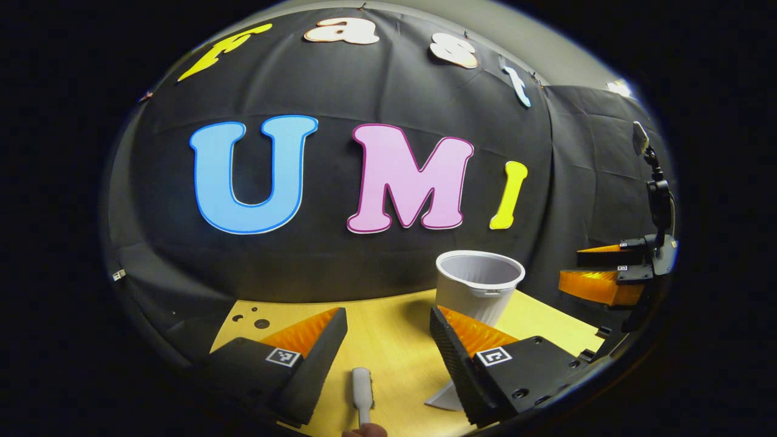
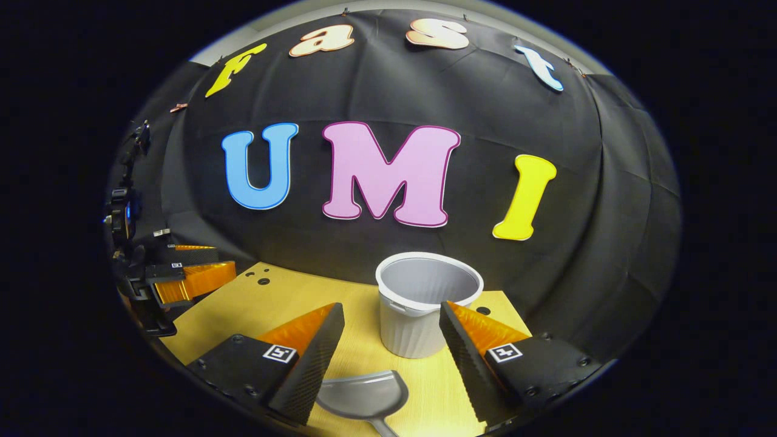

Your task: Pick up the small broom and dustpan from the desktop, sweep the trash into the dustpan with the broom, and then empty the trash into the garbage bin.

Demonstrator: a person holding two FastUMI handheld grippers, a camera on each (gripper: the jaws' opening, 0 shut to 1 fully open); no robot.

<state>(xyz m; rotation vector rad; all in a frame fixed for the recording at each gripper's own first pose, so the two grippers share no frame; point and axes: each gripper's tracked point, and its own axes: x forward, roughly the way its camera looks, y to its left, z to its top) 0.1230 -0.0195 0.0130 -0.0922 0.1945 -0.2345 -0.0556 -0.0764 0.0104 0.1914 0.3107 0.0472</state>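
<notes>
1. Yellow wood-grain tabletop [image 1: 394, 340] is running back to the booth wall; it is showing again in the right gripper view [image 2: 291, 303].
2. Small dark round holes [image 1: 255, 318] are showing in the tabletop's far left corner, near the wall; likewise in the right gripper view [image 2: 262, 278].
3. Black cloth wall [image 1: 376, 261] is hanging behind the tabletop, creased.
4. Pale ceiling strip [image 1: 534, 36] is showing above the cloth.

Recording booth: black cloth wall [image 2: 388, 255]; yellow desktop [image 2: 291, 303].
</notes>
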